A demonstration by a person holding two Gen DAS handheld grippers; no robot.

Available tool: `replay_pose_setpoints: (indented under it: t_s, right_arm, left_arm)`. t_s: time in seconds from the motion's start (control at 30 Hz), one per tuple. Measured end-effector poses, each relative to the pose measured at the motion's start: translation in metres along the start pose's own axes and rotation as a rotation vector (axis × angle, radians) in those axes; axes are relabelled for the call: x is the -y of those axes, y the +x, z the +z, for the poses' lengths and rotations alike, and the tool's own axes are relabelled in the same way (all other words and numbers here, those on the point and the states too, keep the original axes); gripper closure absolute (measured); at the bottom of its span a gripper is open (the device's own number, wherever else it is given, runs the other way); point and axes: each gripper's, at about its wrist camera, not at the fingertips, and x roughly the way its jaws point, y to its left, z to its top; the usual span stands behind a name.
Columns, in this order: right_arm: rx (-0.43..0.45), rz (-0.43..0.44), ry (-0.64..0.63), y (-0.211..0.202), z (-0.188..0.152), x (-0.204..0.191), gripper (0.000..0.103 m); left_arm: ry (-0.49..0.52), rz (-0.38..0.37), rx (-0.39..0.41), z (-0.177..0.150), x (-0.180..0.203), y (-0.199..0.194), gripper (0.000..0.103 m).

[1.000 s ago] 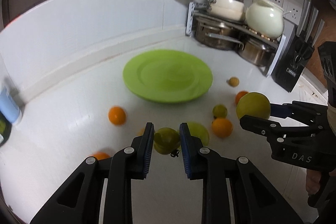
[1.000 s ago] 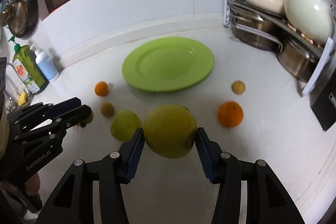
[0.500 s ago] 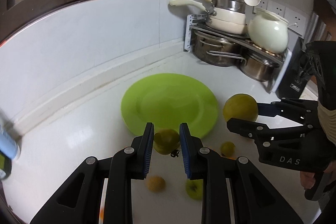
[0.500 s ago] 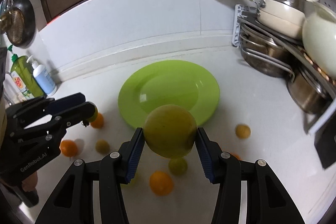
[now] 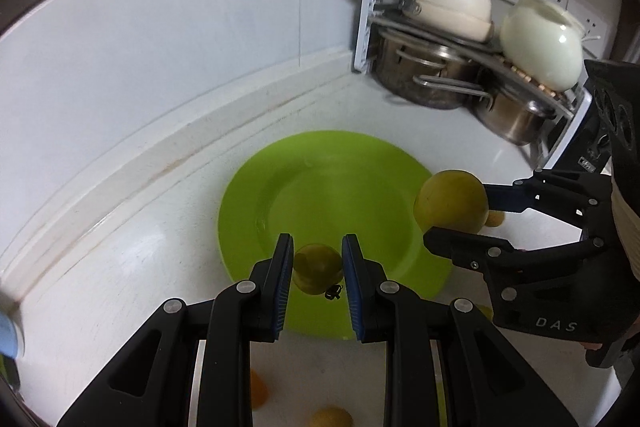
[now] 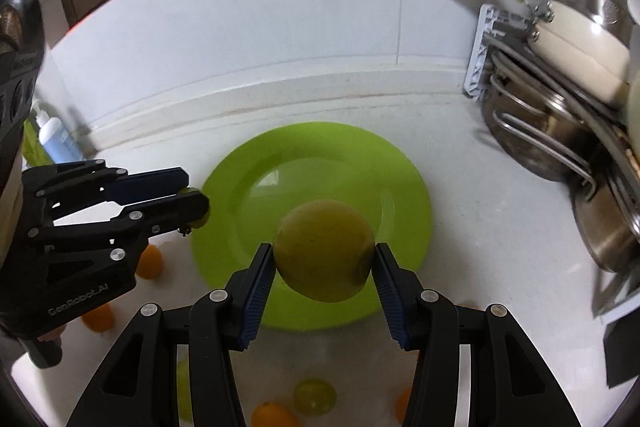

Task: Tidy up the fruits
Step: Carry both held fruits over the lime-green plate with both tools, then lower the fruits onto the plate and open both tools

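Note:
My left gripper (image 5: 316, 269) is shut on a small yellow-green fruit (image 5: 317, 268) with a dark stem, held over the near rim of the lime green plate (image 5: 320, 187). My right gripper (image 6: 324, 265) is shut on a large yellow-green round fruit (image 6: 325, 249), also above the plate (image 6: 312, 179), toward its near side. In the left wrist view the right gripper (image 5: 456, 223) appears at the right, holding the large fruit (image 5: 451, 202) over the plate's right edge. In the right wrist view the left gripper (image 6: 192, 203) hangs at the plate's left rim.
Several oranges (image 6: 150, 261) and small green fruits (image 6: 314, 395) lie on the white counter nearer than the plate. A rack of steel pots (image 5: 436, 75) and a cream pot (image 5: 540, 53) stands at the back right. A soap bottle (image 6: 54, 143) stands at the left wall.
Both grippers have carried their fruits forward from over the loose fruit to above the green plate. The plate now lies under both. The grips are unchanged.

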Motion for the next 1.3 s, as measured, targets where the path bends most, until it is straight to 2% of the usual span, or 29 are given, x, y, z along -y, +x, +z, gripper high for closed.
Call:
replay_pose_setpoints:
  t_s: [0.3, 0.7, 0.77, 0.83, 1.03, 1.13, 1.23, 1.3]
  right_arm:
    - [-0.067, 0.007, 0.006, 0.035, 0.003, 0.005, 0.052]
    - [-0.121, 0.018, 0.012, 0.058, 0.0, 0.01, 0.052]
    - [-0.117, 0.013, 0.006, 0.06, 0.001, 0.013, 0.052]
    - [-0.115, 0.007, -0.002, 0.058, 0.0, 0.011, 0.052]
    - [-0.075, -0.009, -0.007, 0.038, 0.001, 0.008, 0.049]
    - [-0.049, -0.023, -0.006, 0.025, -0.001, 0.006, 0.048]
    - [-0.017, -0.024, 0.001, 0.009, -0.004, 0.003, 0.048]
    - [0.005, -0.026, 0.003, -0.002, -0.007, 0.001, 0.044]
  left_arm:
    - [0.022, -0.019, -0.102, 0.003, -0.006, 0.044, 0.078]
    - [0.008, -0.02, -0.131, 0.003, -0.005, 0.057, 0.078]
    - [0.01, -0.019, -0.131, 0.002, -0.004, 0.057, 0.074]
    - [0.001, -0.024, -0.128, 0.003, -0.005, 0.055, 0.068]
    - [-0.005, -0.018, -0.097, 0.002, -0.005, 0.038, 0.062]
    - [-0.01, 0.01, -0.052, 0.001, -0.005, 0.019, 0.06]
    - [-0.003, 0.031, -0.024, -0.001, -0.003, 0.001, 0.053]
    - [0.002, 0.055, 0.005, -0.003, 0.0, -0.014, 0.049]
